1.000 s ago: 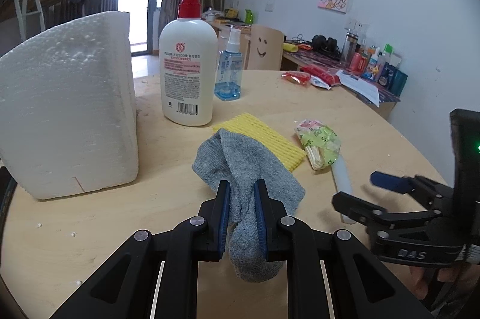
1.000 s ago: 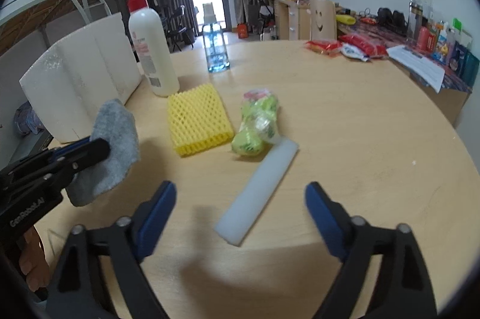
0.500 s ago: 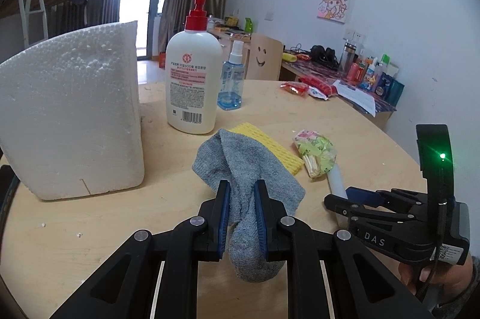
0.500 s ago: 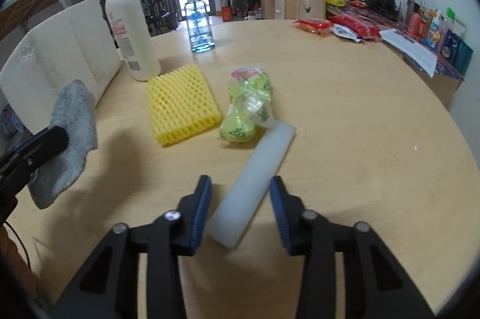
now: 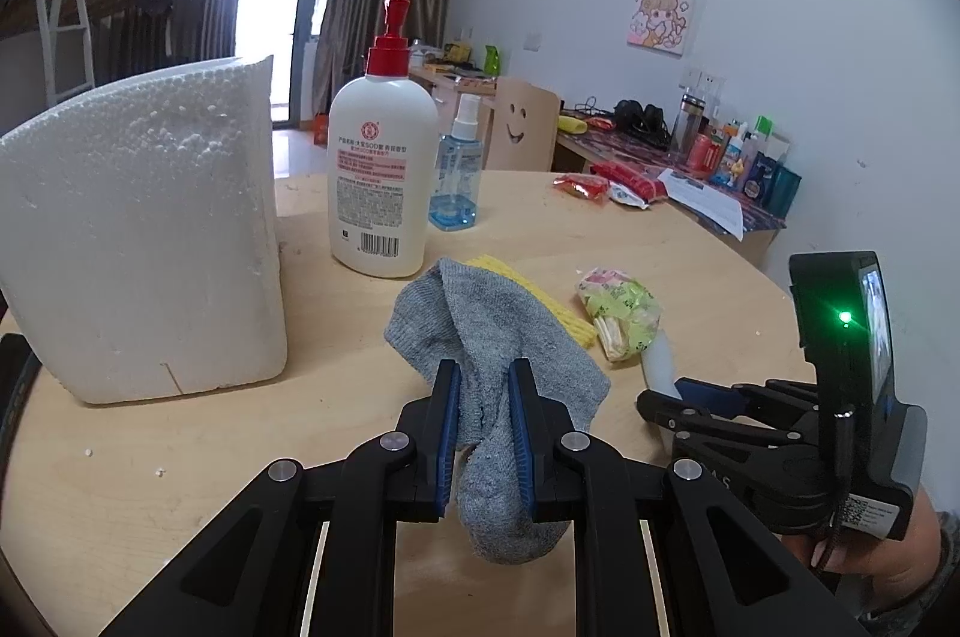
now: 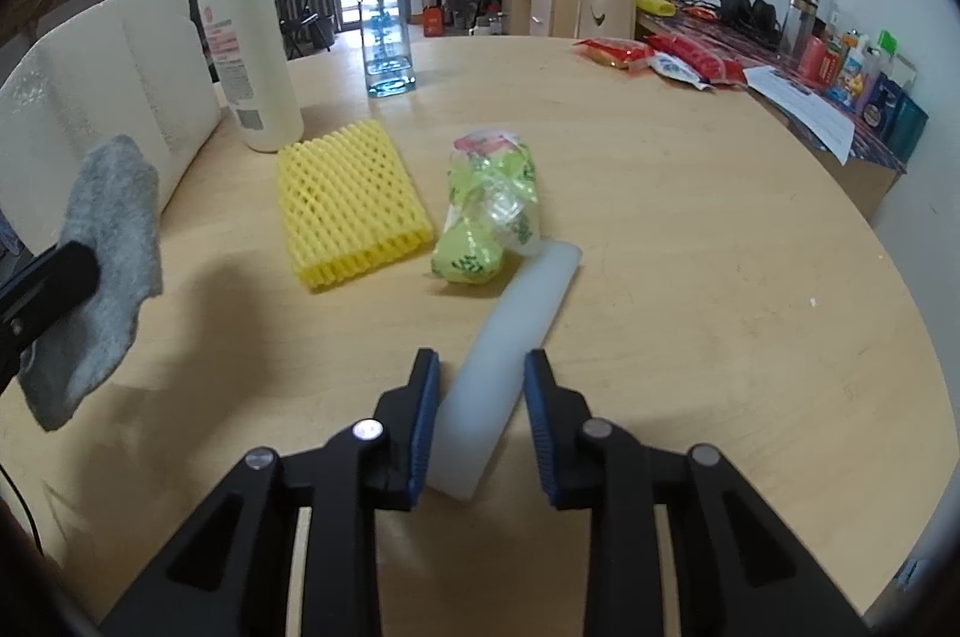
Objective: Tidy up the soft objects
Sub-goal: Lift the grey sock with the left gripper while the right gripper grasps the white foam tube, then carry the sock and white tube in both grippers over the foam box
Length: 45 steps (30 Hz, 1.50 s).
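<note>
Nearest, the left claw (image 5: 485,421) is clamped on a grey sock (image 5: 480,337), held clear above the tabletop (image 6: 690,229). The right claw (image 6: 480,415) is closing around the near end of a white foam strip (image 6: 510,349) that lies flat; its left pad looks to be touching the strip, the right one not quite. So the step in hand seems to be grasping the strip, and next it needs a firm pinch and a lift. Beyond lie a yellow net (image 6: 351,205) and a green bag (image 6: 489,211) resting on the strip's far end. Only the right view shows the strip between the pads; only the left shows the sock pinched.
</note>
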Available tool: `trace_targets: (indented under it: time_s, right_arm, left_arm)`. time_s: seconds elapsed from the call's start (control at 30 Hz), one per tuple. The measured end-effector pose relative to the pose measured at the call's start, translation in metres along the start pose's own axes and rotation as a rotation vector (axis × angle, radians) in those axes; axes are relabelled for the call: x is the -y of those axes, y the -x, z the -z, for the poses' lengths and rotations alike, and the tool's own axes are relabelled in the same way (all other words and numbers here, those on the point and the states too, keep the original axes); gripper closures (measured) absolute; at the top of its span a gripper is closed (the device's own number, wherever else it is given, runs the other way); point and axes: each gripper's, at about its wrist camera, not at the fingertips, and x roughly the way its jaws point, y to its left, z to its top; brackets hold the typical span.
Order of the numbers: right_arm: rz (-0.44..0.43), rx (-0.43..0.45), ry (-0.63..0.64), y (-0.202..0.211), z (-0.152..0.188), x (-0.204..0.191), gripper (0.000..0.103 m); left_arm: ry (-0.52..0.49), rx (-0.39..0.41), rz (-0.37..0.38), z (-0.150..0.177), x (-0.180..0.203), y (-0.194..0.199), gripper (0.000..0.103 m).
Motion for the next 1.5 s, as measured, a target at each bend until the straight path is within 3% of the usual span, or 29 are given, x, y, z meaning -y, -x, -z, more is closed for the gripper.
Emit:
trace_targets:
  time_s: [0.23,0.6,1.0,1.5]
  right_arm:
    - [-0.082,0.008,-0.069,0.008,0.004,0.019,0.084]
    - [-0.113,0.079,-0.086,0.036,0.008,0.031,0.084]
    - [-0.158,0.201,-0.059,0.072,0.006,0.037,0.084]
    - [-0.209,0.371,-0.014,0.123,0.01,0.042,0.084]
  left_arm:
    - [-0.001,0.007,0.006,0.001,0.0,0.003,0.085]
    - [-0.018,0.012,0.008,0.0,0.0,0.01,0.085]
    - [-0.055,0.049,-0.049,0.0,0.019,0.03,0.085]
    - [-0.136,0.186,-0.114,-0.011,0.043,0.083,0.085]
